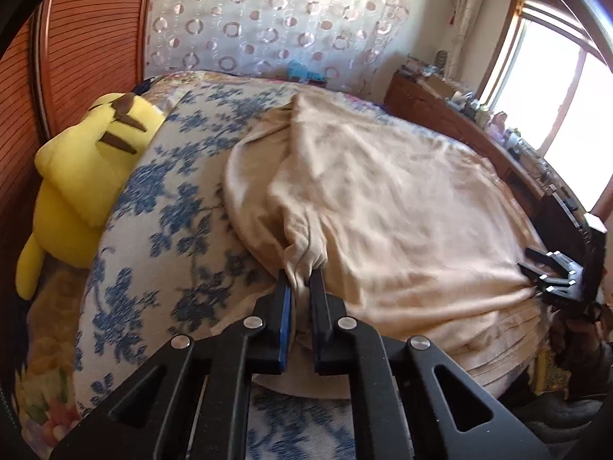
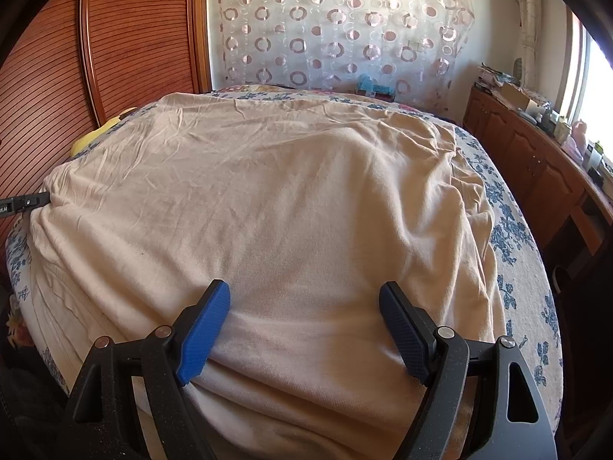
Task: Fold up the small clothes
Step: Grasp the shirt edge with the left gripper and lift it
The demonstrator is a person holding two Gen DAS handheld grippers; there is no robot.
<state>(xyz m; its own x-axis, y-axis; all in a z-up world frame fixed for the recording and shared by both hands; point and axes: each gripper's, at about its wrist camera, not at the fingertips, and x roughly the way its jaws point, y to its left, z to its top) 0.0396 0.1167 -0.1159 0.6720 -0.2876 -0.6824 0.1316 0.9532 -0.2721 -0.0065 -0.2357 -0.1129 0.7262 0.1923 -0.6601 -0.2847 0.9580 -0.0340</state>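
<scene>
A cream garment [image 1: 383, 191] lies spread on the bed with the blue-flowered cover [image 1: 161, 191]. My left gripper [image 1: 301, 278] is shut on a bunched fold at the garment's left edge and holds it slightly raised. In the right wrist view the same garment [image 2: 268, 191] fills the middle. My right gripper [image 2: 304, 295] is open, its blue pads wide apart just above the garment's near hem. The right gripper shows at the right edge of the left wrist view [image 1: 551, 272]. The left gripper's tip shows at the left edge of the right wrist view [image 2: 27, 202].
A yellow plush toy [image 1: 88, 176] lies at the bed's left side against a wooden louvred wardrobe [image 2: 95, 38]. A wooden cabinet [image 2: 528, 145] with clutter stands to the right under a window. A circle-patterned curtain [image 2: 345, 27] hangs behind the bed.
</scene>
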